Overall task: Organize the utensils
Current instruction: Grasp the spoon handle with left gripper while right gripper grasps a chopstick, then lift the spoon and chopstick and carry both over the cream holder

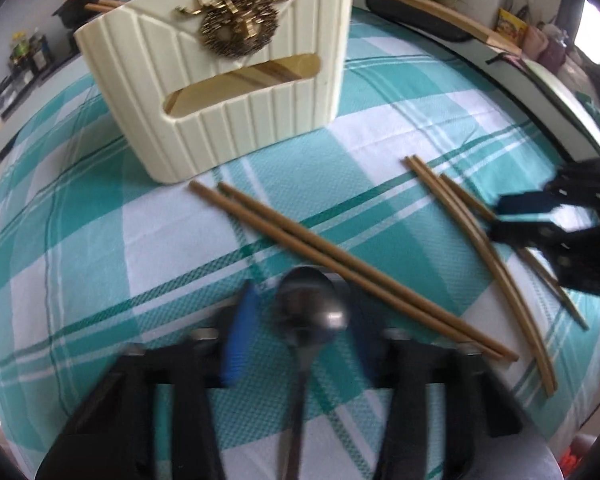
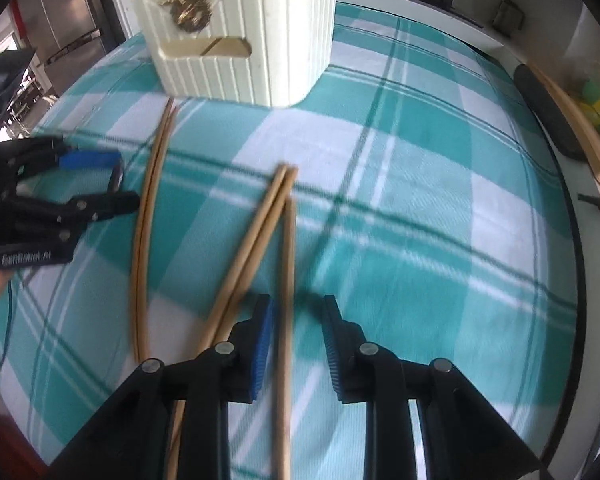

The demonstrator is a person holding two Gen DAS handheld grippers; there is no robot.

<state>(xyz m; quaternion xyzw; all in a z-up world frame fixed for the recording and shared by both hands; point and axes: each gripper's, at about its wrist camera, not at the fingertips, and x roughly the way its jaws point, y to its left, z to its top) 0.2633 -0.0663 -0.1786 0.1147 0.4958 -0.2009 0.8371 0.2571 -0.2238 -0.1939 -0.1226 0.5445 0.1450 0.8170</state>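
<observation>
A metal spoon [image 1: 310, 312] is seen between the blue pads of the left gripper [image 1: 300, 332], jaws partly closed; contact cannot be told through the blur. Printed writing on that gripper's body is too blurred to be read. A single chopstick [image 2: 287, 280] is flanked by the right gripper [image 2: 296, 344], a gap visible beside one pad. Two chopstick pairs [image 2: 260, 232] [image 2: 148, 216] lie on the checked tablecloth [image 2: 420, 200]. Beyond, the cream ribbed holder [image 1: 220, 92] bears a gold emblem [image 1: 236, 24].

A teal-and-white plaid tablecloth [image 1: 100, 240] lay beneath a cream ribbed utensil holder [image 1: 228, 80] bearing a gold ornament [image 1: 236, 24]. Before the holder lay tan chopsticks [image 1: 340, 264] and a dark steel spoon [image 1: 312, 312] between blue-padded black fingers [image 1: 240, 340].
</observation>
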